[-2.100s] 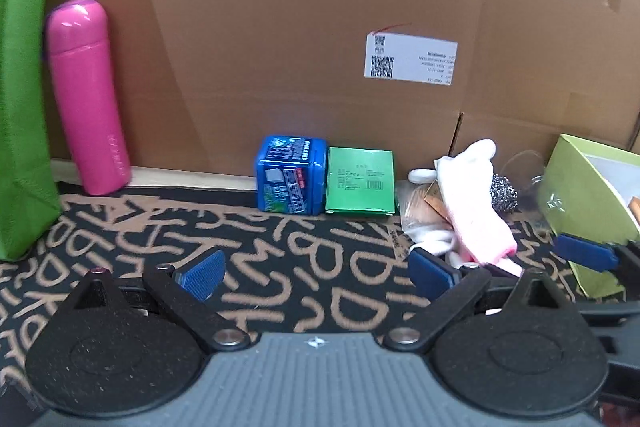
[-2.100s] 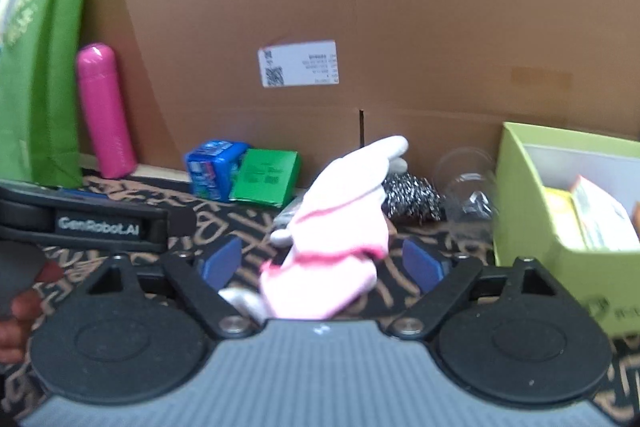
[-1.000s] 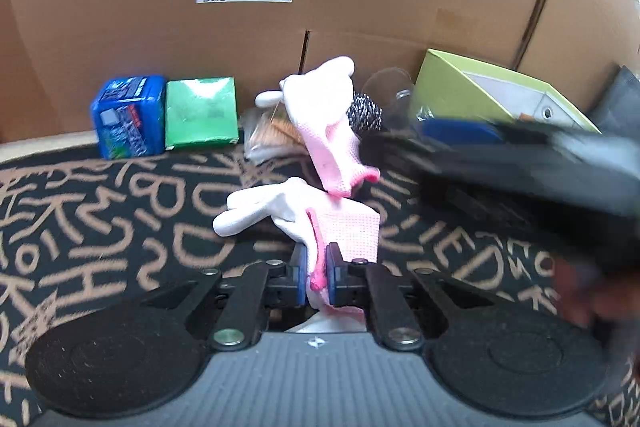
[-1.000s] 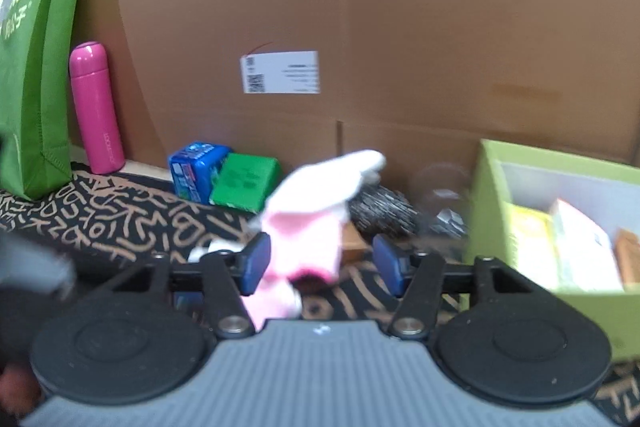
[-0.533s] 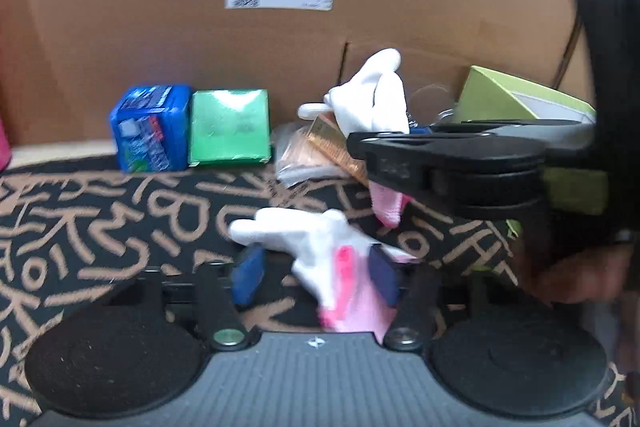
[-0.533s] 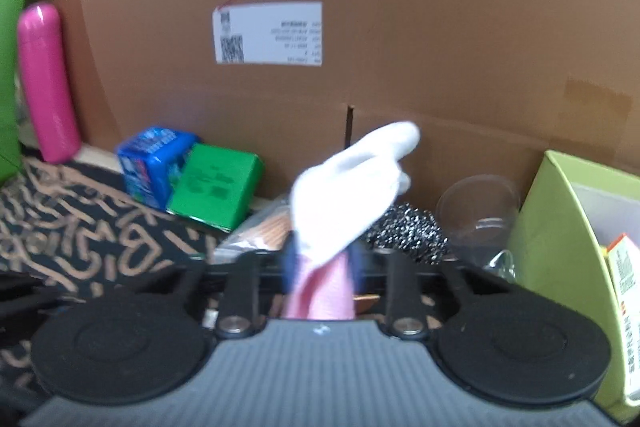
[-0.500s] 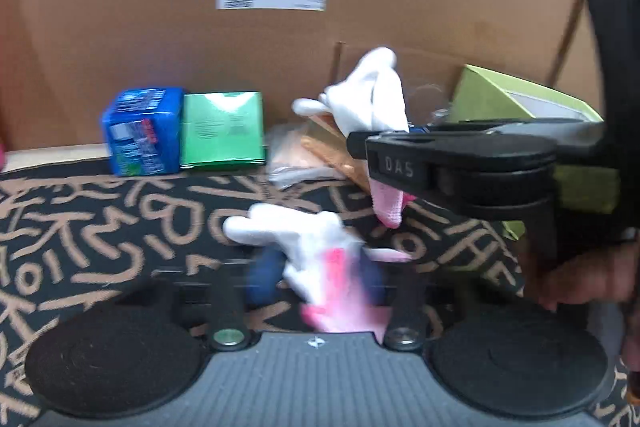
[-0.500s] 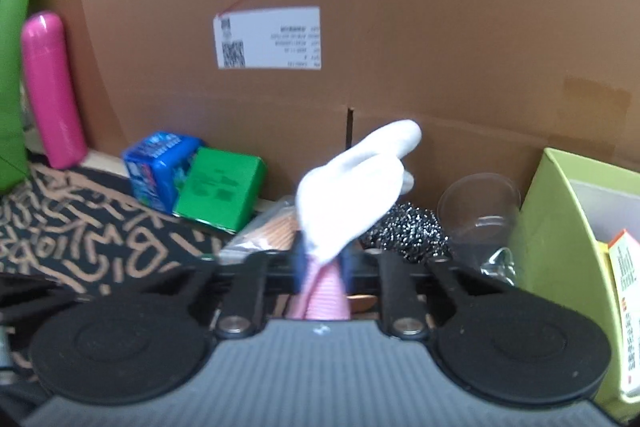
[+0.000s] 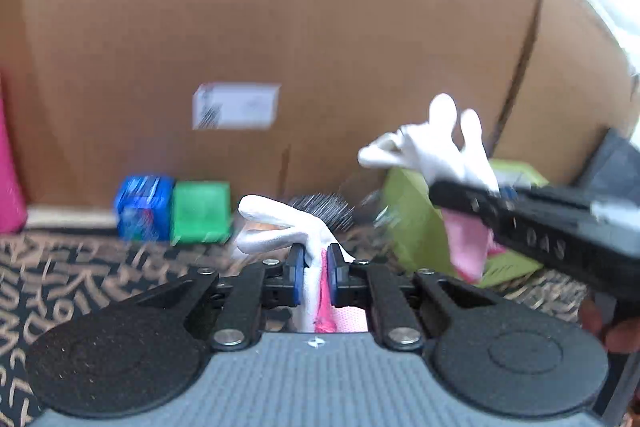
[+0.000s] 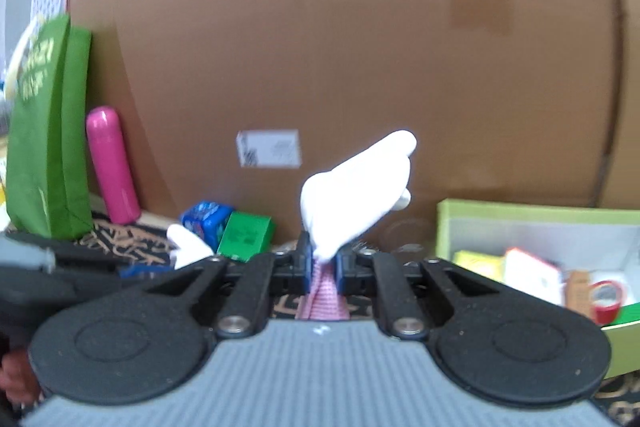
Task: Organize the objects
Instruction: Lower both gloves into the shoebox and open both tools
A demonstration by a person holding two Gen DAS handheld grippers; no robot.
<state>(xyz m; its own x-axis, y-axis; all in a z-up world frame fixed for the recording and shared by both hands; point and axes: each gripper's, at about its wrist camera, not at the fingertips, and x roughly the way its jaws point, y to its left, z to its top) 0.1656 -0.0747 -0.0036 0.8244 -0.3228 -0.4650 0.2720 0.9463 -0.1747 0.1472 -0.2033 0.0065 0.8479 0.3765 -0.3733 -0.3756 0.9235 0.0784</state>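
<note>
My left gripper [image 9: 315,269] is shut on a white and pink glove [image 9: 280,227], held above the patterned mat. My right gripper [image 10: 323,263] is shut on a second white and pink glove [image 10: 356,183], its white fingers pointing up. In the left wrist view the right gripper's arm crosses the right side, holding its glove [image 9: 444,147] in front of the lime green box [image 9: 416,227]. In the right wrist view the left glove's fingertip [image 10: 188,239] shows at lower left.
A large cardboard wall [image 10: 360,47] stands behind. A blue box [image 10: 204,221], a green box [image 10: 246,237], a pink bottle [image 10: 110,167] and a green bag [image 10: 44,155] stand along it. The lime green box [image 10: 536,219] holds packets and red tape. A steel scourer [image 9: 320,209] lies nearby.
Both grippers have closed on their gloves and lifted them off the mat. The left gripper went from open around its glove to shut on it.
</note>
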